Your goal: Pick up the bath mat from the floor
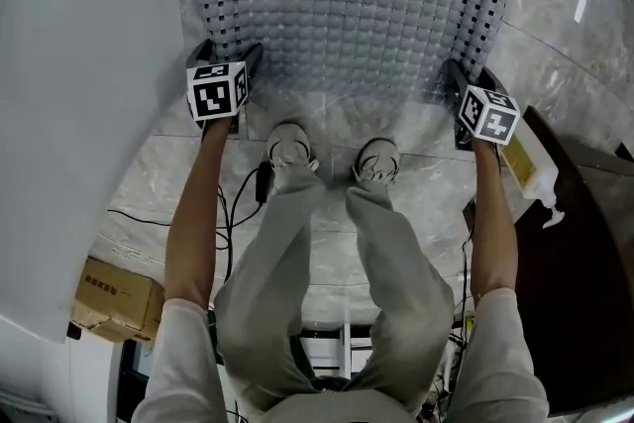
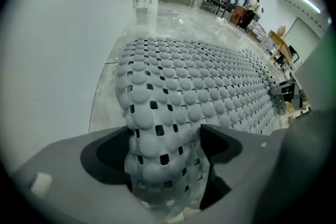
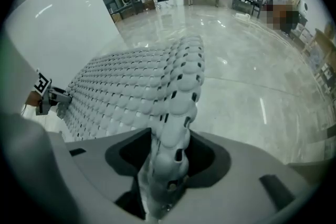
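Now, just past my shoes (image 1: 289,152), I am clamping the left gripper (image 2: 165,160) on one near corner of the bath mat (image 1: 347,5) and the right gripper (image 3: 168,165) on the other, each biting a bunched fold of the bumpy grey sheet, while the rest is lying spread on the marble floor (image 1: 396,129) ahead; as I judge it, both hands are needing to rise together and level, grips kept firm, so neither fold is slipping free

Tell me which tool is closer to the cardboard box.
Left. The left tool grips the bath mat corner on the side of the cardboard box; the right tool grips the opposite corner, farther away.
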The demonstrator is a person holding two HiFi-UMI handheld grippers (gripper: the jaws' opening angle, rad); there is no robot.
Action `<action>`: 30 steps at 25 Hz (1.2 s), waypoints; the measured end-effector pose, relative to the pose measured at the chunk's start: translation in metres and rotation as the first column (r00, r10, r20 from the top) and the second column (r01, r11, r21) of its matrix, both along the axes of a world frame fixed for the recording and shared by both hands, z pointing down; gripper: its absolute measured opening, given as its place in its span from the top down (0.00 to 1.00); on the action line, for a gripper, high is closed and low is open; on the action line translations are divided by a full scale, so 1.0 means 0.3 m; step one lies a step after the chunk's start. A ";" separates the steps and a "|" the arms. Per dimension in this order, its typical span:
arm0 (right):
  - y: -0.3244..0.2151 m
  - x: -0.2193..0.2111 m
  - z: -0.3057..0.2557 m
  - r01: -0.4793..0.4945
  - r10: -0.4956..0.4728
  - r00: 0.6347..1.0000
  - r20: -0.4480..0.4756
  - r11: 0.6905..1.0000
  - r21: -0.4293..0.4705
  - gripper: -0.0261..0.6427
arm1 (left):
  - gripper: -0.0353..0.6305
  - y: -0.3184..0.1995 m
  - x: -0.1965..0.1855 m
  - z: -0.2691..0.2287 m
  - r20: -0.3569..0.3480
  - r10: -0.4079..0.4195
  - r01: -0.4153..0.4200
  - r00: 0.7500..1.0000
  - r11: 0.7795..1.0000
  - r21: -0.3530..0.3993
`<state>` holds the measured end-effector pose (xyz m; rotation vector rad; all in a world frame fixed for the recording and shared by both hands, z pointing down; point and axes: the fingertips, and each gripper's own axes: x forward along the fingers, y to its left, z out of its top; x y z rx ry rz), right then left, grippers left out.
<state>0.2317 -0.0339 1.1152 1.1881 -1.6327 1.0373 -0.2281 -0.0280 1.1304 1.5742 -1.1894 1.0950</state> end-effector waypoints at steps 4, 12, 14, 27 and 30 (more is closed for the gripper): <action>0.007 -0.058 -0.033 0.010 -0.010 1.000 0.030 1.000 -0.017 0.75 | 0.38 0.008 0.023 -0.020 -0.033 0.020 -0.020 0.999 1.000 -0.017; 0.012 -0.107 -0.129 -0.002 0.006 0.994 0.109 0.999 -0.037 0.81 | 0.86 0.017 0.126 -0.095 -0.129 0.052 -0.060 0.990 0.997 -0.055; 0.004 -0.124 -0.170 -0.006 0.010 0.993 0.122 0.999 -0.035 0.81 | 0.87 0.010 0.134 -0.144 -0.164 0.025 -0.035 0.986 0.998 -0.055; 0.021 -0.277 -0.639 0.055 -0.049 0.986 0.162 0.998 -0.029 0.83 | 0.88 0.015 0.274 -0.650 -0.278 0.034 -0.054 0.960 0.996 -0.064; 0.039 -0.280 -0.787 0.051 -0.047 0.985 0.167 0.998 -0.022 0.83 | 0.88 0.033 0.290 -0.794 -0.289 0.016 -0.034 0.957 0.998 -0.056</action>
